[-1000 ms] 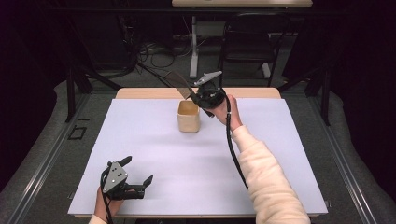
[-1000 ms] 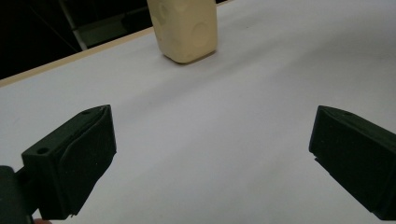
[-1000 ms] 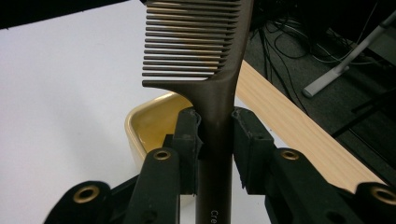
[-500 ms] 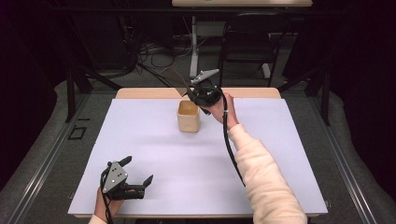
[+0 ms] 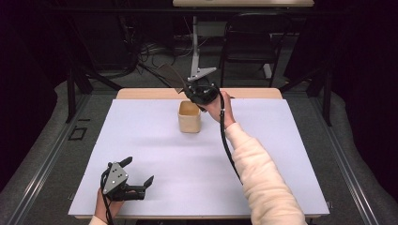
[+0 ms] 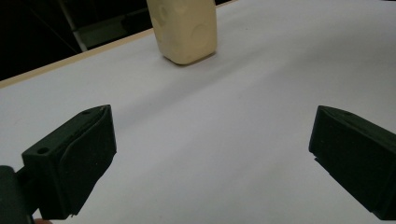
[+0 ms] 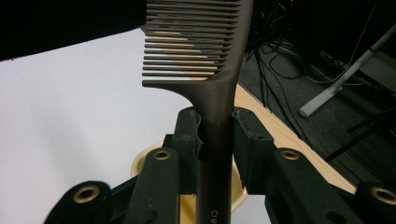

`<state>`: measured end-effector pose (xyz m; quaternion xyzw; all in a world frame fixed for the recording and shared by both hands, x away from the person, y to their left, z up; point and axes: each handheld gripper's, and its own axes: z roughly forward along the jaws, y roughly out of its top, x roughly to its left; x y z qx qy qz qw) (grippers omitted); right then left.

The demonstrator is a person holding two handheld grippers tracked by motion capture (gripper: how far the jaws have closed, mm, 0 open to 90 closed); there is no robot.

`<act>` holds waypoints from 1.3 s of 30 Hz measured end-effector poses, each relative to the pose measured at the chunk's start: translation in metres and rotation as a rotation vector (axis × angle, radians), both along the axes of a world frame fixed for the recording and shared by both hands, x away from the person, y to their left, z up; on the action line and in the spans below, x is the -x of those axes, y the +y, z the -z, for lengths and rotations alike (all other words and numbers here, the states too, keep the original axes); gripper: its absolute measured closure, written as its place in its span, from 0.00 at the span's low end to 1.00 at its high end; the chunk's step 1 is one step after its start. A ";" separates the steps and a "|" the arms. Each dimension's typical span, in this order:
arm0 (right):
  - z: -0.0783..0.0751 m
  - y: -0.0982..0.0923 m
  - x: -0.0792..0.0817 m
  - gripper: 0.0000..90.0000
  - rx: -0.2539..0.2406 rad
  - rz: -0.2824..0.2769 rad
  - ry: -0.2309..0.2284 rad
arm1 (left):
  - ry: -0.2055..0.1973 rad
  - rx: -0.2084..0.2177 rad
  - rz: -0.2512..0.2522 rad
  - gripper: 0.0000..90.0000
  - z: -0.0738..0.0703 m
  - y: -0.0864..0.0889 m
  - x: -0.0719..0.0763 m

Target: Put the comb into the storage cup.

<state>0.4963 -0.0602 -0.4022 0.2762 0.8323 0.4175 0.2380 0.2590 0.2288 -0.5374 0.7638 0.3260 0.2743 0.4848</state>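
White table (image 5: 141,140) with a wood edge, black chair (image 5: 248,47) behind it, cables (image 5: 145,51) all over the floor (pretty messy).

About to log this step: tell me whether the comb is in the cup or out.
Out. The right gripper holds the comb above the cup.

Dark room, grey floor (image 5: 371,154), black chair (image 5: 248,51) beyond white table (image 5: 300,154)

One comb (image 7: 219,88), one cup (image 5: 189,117) (beige)
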 end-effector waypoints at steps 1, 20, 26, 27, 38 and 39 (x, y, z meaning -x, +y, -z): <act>0.000 0.000 0.000 0.80 0.000 0.000 0.000 | 0.000 -0.001 0.000 0.01 0.000 0.000 0.000; 0.005 0.012 -0.006 0.80 -0.028 -0.006 -0.027 | 0.000 0.001 -0.001 0.01 0.000 0.001 0.000; 0.008 0.014 -0.008 0.80 -0.050 -0.004 -0.032 | 0.001 0.002 -0.001 0.01 0.000 0.001 0.000; 0.009 0.015 -0.008 0.80 -0.053 -0.002 -0.032 | 0.000 0.001 -0.001 0.01 0.000 0.001 0.000; 0.017 0.021 -0.012 0.80 -0.071 0.001 -0.020 | -0.005 -0.002 -0.004 0.01 0.000 0.001 0.001; 0.018 0.022 -0.012 0.80 -0.068 0.002 -0.020 | -0.004 0.000 -0.004 0.01 0.000 0.002 0.000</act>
